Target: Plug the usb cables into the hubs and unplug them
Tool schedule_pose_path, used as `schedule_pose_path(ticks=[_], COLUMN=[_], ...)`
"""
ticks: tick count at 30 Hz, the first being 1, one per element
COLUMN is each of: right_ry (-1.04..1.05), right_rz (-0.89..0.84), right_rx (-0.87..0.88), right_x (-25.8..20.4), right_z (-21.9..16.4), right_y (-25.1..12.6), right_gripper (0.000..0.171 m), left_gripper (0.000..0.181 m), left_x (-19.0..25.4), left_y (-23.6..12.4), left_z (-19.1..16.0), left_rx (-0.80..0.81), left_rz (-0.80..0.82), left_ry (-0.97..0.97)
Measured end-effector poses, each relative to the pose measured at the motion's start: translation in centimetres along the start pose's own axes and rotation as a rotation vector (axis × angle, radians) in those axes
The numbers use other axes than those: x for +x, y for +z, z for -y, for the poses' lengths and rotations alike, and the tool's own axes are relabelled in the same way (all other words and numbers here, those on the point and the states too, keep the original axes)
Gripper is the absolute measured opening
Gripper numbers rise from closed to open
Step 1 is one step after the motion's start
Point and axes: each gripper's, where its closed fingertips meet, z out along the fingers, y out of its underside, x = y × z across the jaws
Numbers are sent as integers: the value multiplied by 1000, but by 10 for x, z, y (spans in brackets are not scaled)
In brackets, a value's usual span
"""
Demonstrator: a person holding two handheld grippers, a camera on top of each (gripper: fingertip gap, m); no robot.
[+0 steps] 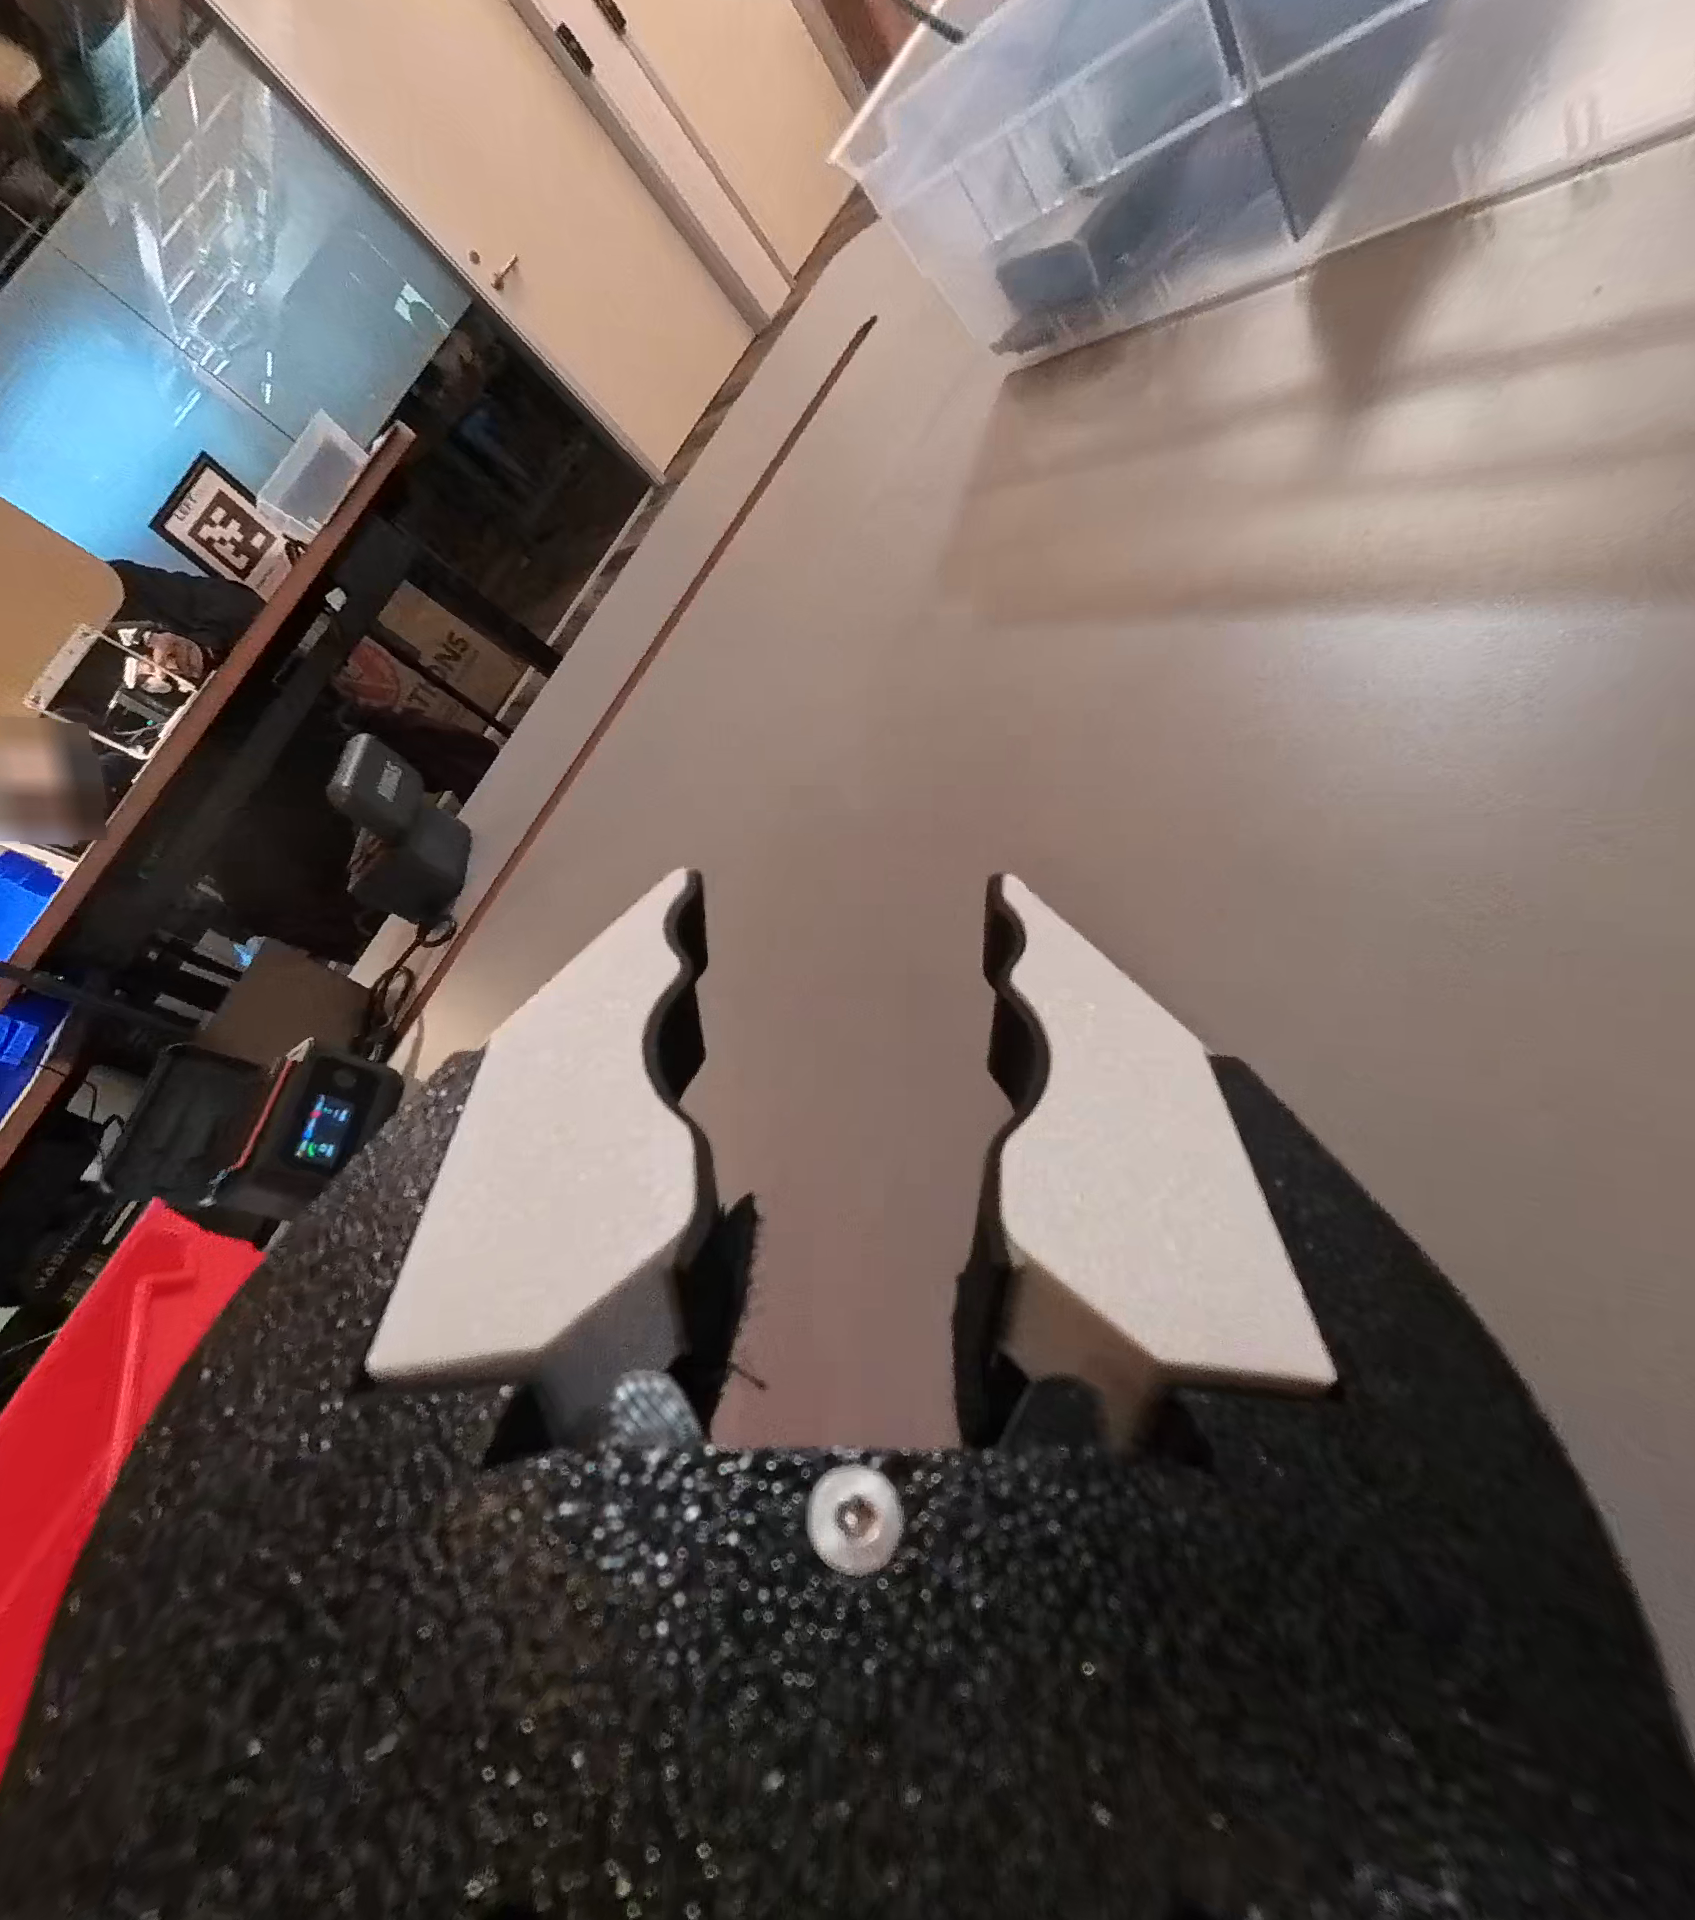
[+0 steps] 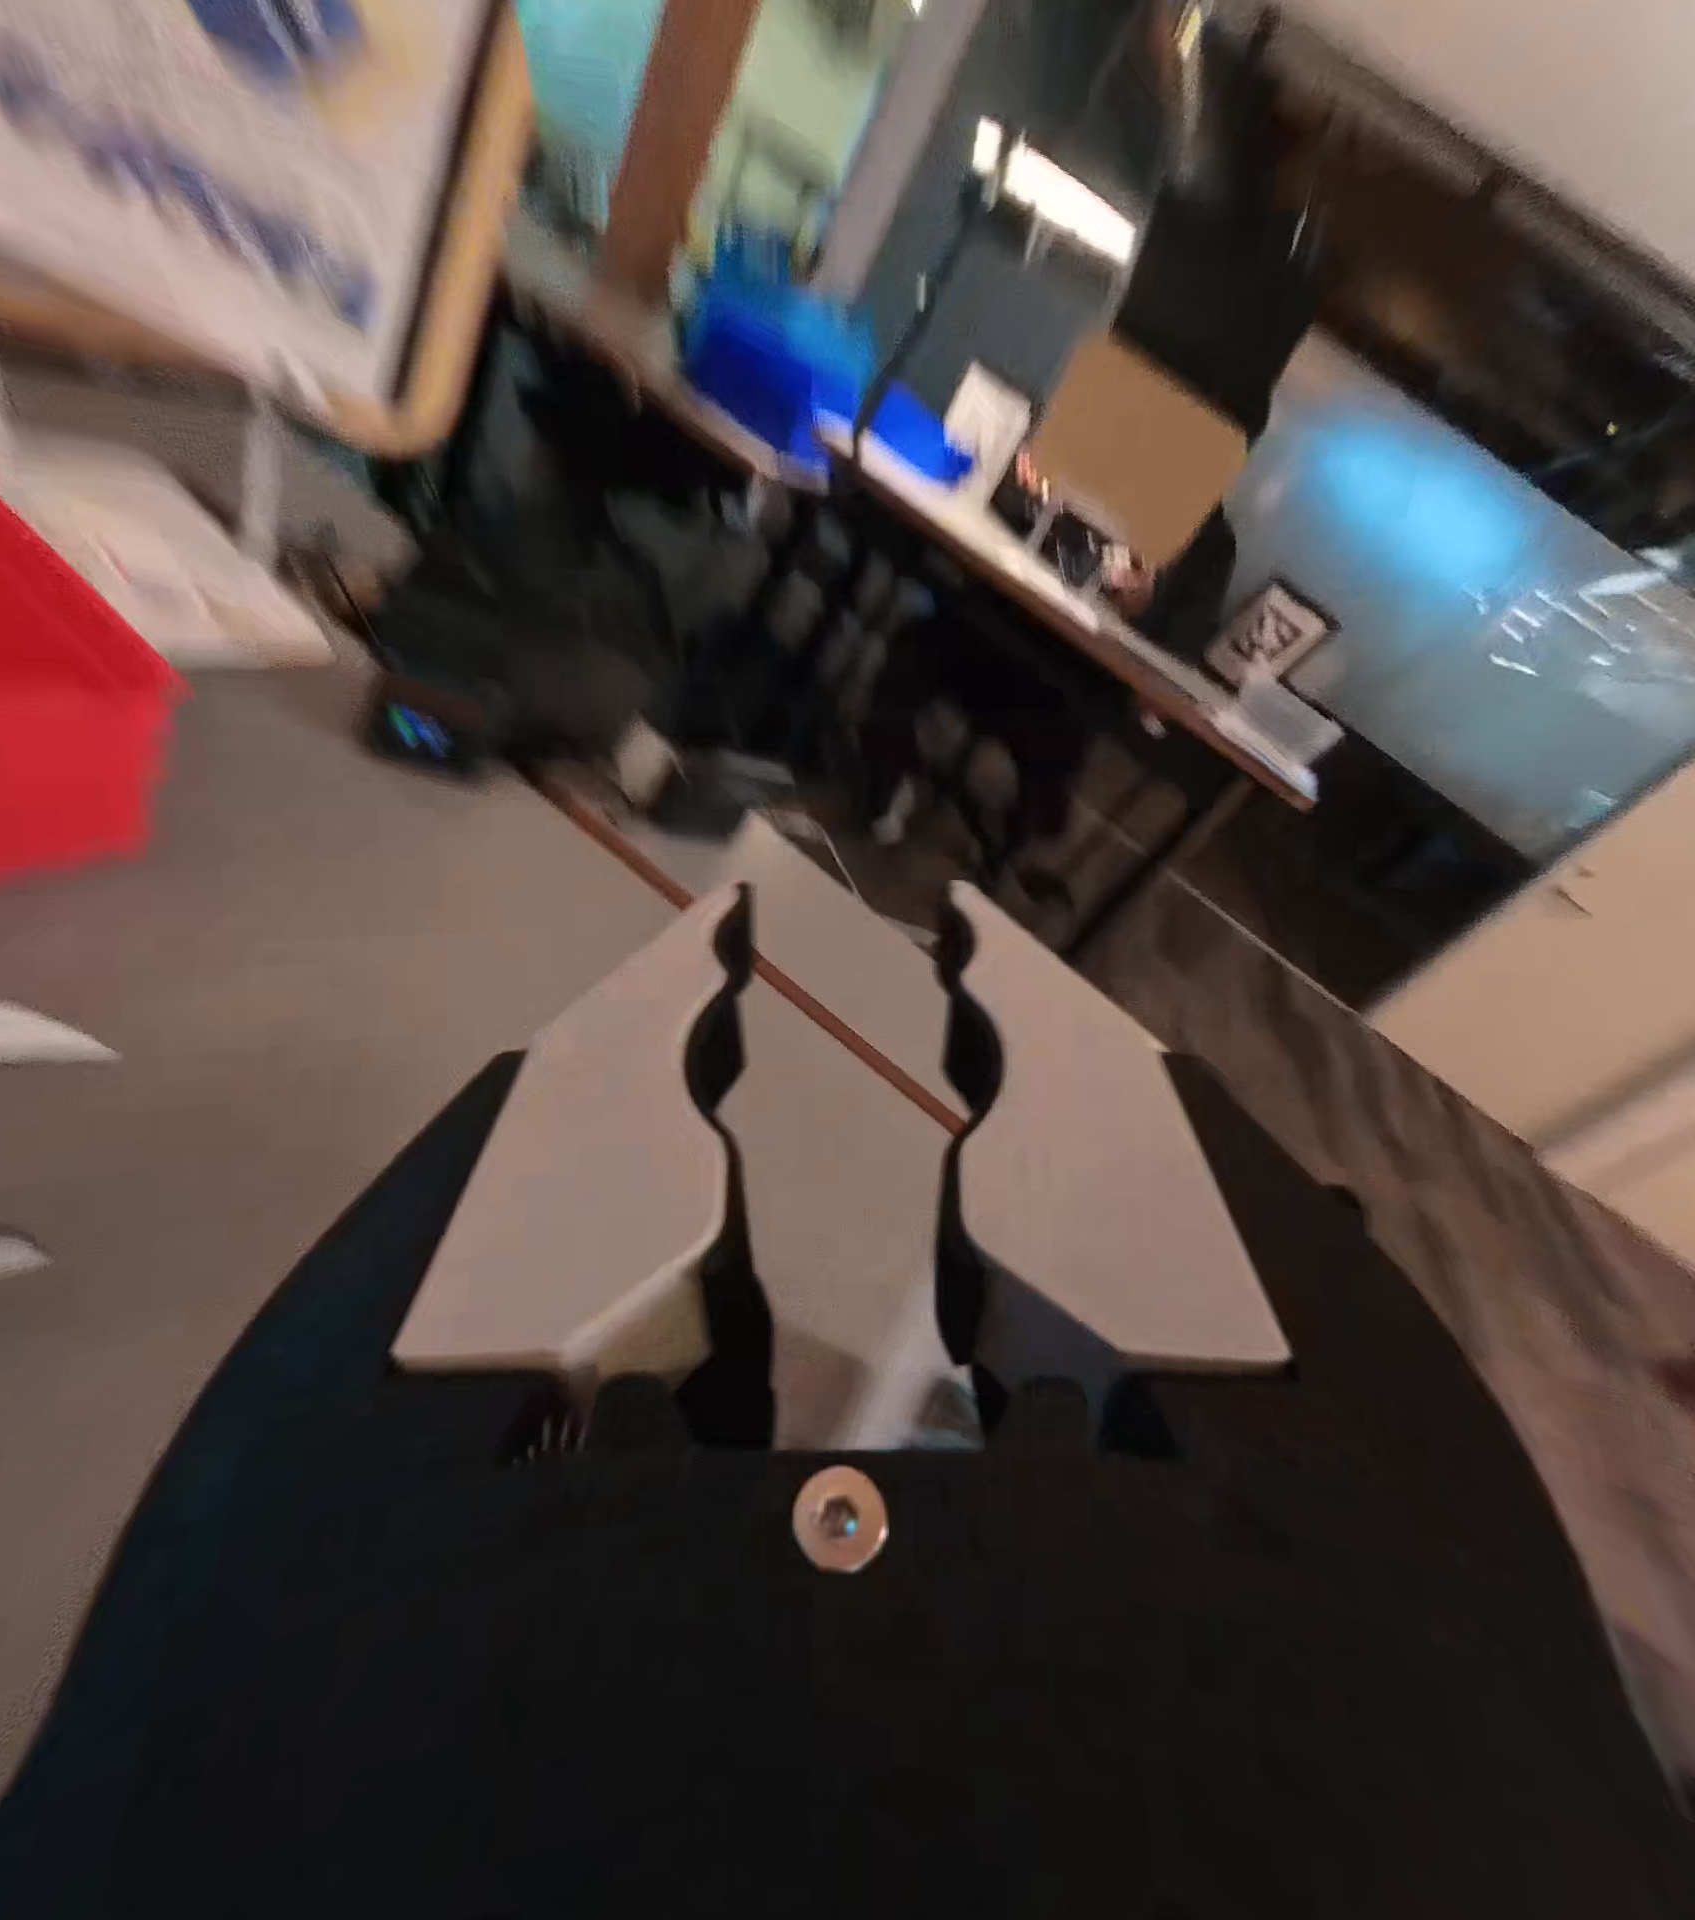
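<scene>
USB cables and hubs: not in view. Judged light, with stiff plugs; grasp by the plug housing. Left gripper [image 1: 845, 896] and right gripper [image 2: 845, 902]: both parted, empty, over the smooth beige worktop [image 1: 1238, 831]. Clear plastic bin [image 1: 1113, 156] at 1 o'clock.

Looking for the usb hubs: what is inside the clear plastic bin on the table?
Through the clear bin a dark blue-grey block shows. Blur hides what it is; no cables are visible.

Clear bin [image 1: 1134, 156] on table [image 1: 1238, 831] far end; small screen device [image 1: 303, 1127] at left edge.
</scene>
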Motion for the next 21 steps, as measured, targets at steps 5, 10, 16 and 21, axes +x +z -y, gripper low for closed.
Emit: schedule_pose_path(ticks=[5,10,16,21], right_ry=[207,-55,-137,-114], right_rz=[-74,-141,-32,-1], right_rx=[194,155,198,207], right_x=[-78,-111,-138,-141], right_z=[-60,-115,-108,-108], right_y=[47,78,75,73], right_gripper=[22,22,23,22], left_gripper=[53,54,59,75], left_x=[-8,-8,-5,-10], left_y=[-5,-7,-11,-61], left_z=[1,0,18,112], left_rx=[33,42,70,134], left_rz=[18,13,-27,-221], left_ry=[-56,-83,-179,-228])
